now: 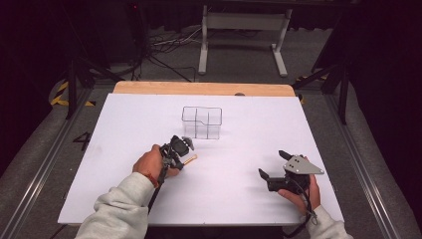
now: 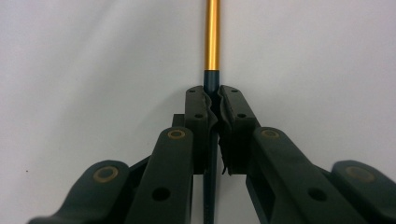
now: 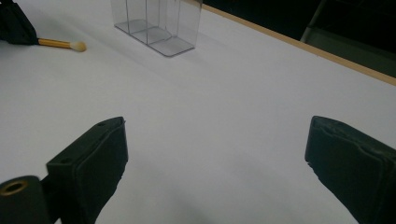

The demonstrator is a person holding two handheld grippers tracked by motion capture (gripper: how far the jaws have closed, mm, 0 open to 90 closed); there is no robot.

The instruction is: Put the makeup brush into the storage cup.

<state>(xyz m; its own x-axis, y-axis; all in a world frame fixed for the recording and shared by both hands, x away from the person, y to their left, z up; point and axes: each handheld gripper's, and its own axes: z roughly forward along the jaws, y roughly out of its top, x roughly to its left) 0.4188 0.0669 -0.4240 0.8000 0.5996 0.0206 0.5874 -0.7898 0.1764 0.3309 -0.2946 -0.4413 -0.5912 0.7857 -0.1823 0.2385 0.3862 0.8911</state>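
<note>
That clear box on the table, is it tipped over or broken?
No. The clear box stands upright on the white table, empty and whole. The left hand-held gripper holds a gold-handled brush nearby. Nothing looks odd.

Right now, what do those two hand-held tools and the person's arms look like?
Both tools are black, each with two chunky jaws lined with dark pads and dotted with brass-coloured rivets. The right tool carries a grey three-cornered plate on top, and the left tool is black too. A dark cable trails from each. The person wears light grey sleeves.
</note>
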